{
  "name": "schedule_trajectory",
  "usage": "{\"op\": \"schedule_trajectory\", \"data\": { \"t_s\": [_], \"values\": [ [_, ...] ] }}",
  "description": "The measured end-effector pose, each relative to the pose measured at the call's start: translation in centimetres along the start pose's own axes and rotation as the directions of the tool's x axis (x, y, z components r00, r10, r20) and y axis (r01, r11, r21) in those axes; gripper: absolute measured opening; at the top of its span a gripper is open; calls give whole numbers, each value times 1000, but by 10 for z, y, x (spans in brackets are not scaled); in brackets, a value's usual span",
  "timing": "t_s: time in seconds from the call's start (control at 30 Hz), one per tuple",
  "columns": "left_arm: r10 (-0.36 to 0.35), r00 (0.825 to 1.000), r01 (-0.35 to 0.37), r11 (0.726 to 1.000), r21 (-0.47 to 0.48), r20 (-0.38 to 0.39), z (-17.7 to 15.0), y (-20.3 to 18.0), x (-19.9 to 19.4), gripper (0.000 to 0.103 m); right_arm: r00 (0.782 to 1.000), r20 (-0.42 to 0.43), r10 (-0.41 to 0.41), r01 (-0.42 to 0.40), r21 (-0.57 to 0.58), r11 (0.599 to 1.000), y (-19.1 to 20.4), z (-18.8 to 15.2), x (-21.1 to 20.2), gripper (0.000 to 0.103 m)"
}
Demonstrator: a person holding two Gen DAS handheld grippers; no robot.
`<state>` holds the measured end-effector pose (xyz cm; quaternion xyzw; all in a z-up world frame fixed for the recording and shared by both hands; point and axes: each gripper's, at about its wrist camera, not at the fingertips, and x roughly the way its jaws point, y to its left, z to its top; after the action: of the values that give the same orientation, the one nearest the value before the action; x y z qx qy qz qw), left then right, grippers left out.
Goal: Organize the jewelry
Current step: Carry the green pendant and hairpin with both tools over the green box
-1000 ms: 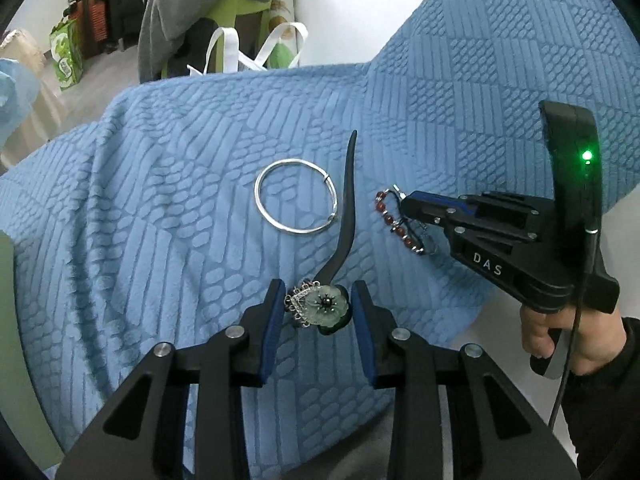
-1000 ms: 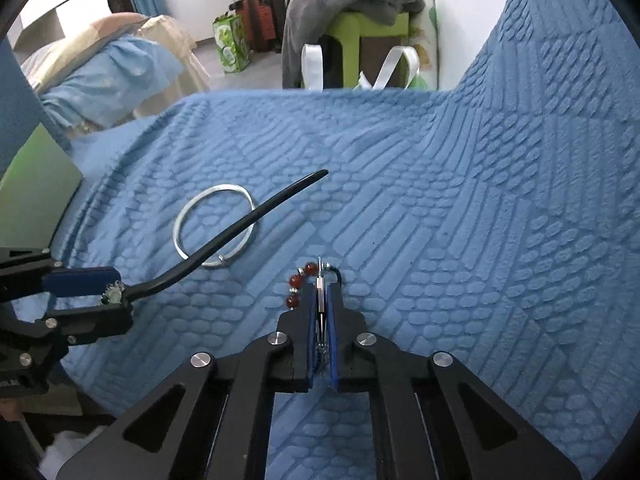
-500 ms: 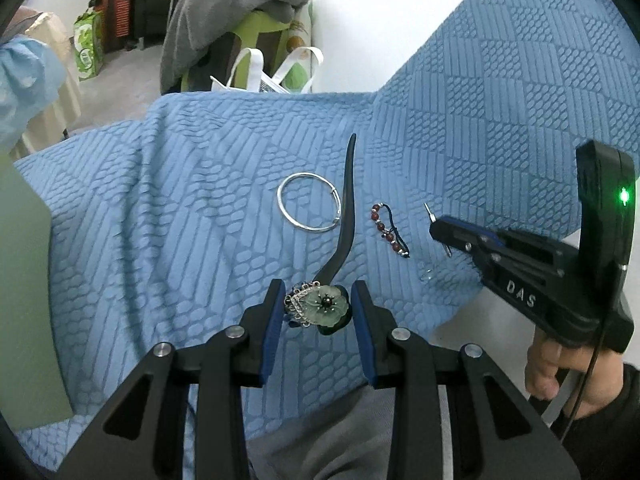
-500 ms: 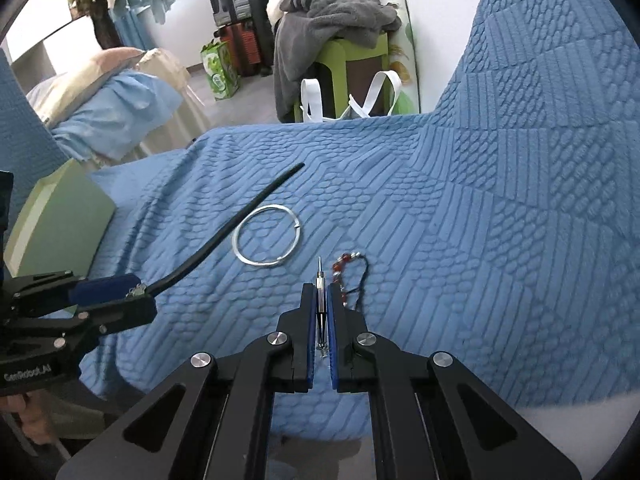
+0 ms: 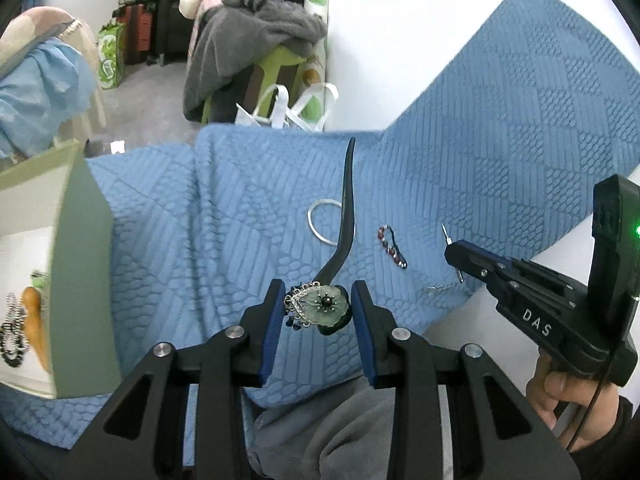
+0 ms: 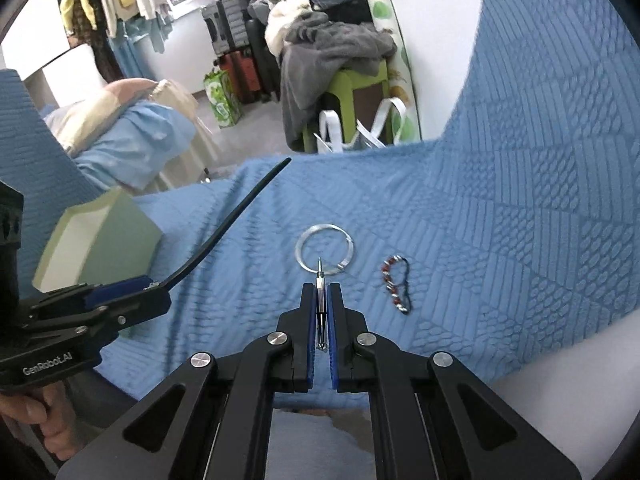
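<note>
My left gripper [image 5: 318, 308] is shut on a black hair stick with a green flower head [image 5: 326, 306]; its curved shaft [image 6: 224, 236] rises above the blue quilted cloth. My right gripper [image 6: 320, 300] is shut on a thin silver pin-like piece [image 6: 320, 280]; in the left wrist view [image 5: 460, 250] a thin chain seems to hang from it. A silver bangle [image 5: 322, 222] [image 6: 325, 249] and a red bead bracelet [image 5: 390, 246] [image 6: 396, 286] lie on the cloth ahead of both grippers, untouched.
An open pale green box [image 5: 80, 264] [image 6: 96, 240] at the left holds beaded jewelry [image 5: 12, 332]. The blue cloth [image 6: 500, 220] drapes up a white wall at the right. Beyond the cloth's far edge are a green stool with clothes [image 5: 272, 56] and bags.
Both grippers have pulled back and up from the cloth with their pieces. The red bead bracelet, at the right gripper's tips a second ago, now lies alone. The green box has come into view.
</note>
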<state>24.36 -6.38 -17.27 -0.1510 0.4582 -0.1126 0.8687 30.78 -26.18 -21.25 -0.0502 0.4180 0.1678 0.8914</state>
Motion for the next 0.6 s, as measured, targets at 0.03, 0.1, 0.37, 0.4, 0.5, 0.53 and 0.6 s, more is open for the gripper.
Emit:
{"op": "schedule_trajectory", "data": {
  "t_s": [0.03, 0.1, 0.37, 0.4, 0.5, 0.53, 0.6],
  "values": [
    [0, 1000, 0, 1000, -4, 14, 2, 2, -9, 34, 1000, 7, 2, -2, -6, 1000, 6, 3, -4, 3],
    [-3, 999, 3, 1000, -5, 35, 7, 5, -22, 34, 1000, 25, 7, -7, -16, 1000, 19, 11, -11, 3],
    [32, 988, -28, 999, -28, 150, 31, 28, -85, 34, 993, 99, 64, -57, -66, 996, 73, 50, -38, 3],
    [45, 986, -40, 999, -34, 158, 34, 34, -94, 34, 992, 107, 71, -64, -71, 995, 79, 54, -41, 3],
    [76, 977, -70, 997, -34, 201, 41, 44, -118, 34, 985, 137, 107, -96, -82, 992, 100, 68, -50, 3],
    [87, 973, -80, 996, -39, 214, 44, 49, -128, 34, 982, 147, 120, -107, -88, 990, 108, 73, -52, 3],
    [107, 964, -97, 994, -52, 242, 49, 60, -143, 34, 975, 167, 148, -132, -104, 986, 124, 83, -57, 3]
  ]
}}
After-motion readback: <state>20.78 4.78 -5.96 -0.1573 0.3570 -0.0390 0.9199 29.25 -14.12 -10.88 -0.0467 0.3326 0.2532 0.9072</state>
